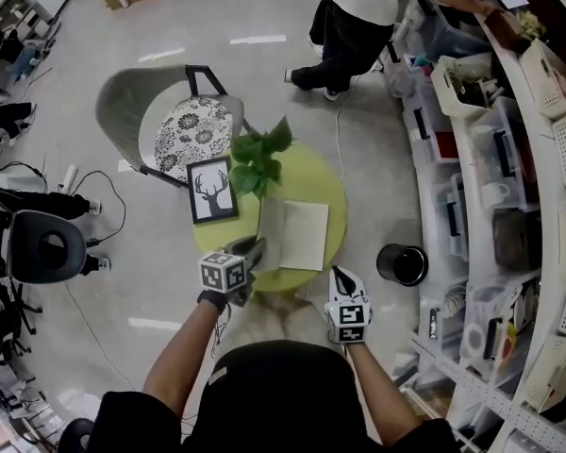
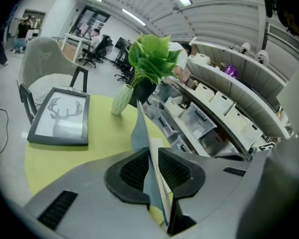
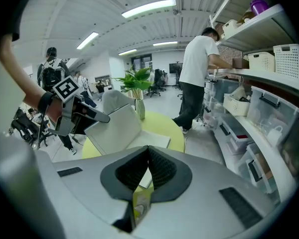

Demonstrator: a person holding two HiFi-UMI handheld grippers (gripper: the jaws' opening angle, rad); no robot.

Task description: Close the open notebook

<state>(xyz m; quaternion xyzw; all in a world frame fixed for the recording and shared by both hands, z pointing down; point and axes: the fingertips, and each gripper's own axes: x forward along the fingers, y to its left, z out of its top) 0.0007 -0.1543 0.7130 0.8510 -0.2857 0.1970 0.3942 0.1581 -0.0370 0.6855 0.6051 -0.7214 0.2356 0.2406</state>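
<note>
An open notebook lies on the round yellow-green table (image 1: pixel 318 183); its right page (image 1: pixel 305 236) rests flat. Its left half (image 1: pixel 271 233) is raised, and my left gripper (image 1: pixel 253 250) is shut on that half's near edge. In the left gripper view the blue-grey cover and pages (image 2: pixel 139 128) stand edge-on, pinched between the black pads of the left gripper (image 2: pixel 150 171). My right gripper (image 1: pixel 342 277) hovers at the table's near edge, right of the notebook, its jaws shut on nothing. From the right gripper (image 3: pixel 148 168) I see the tilted left half (image 3: pixel 114 128) and the left gripper (image 3: pixel 82 114) on it.
A framed deer picture (image 1: pixel 211 190) and a potted green plant (image 1: pixel 259 154) stand on the table behind the notebook. A grey chair (image 1: pixel 170 125) is beyond the table, a black bin (image 1: pixel 403 264) at its right. A person (image 1: pixel 358 17) stands by curved shelves (image 1: pixel 509 159).
</note>
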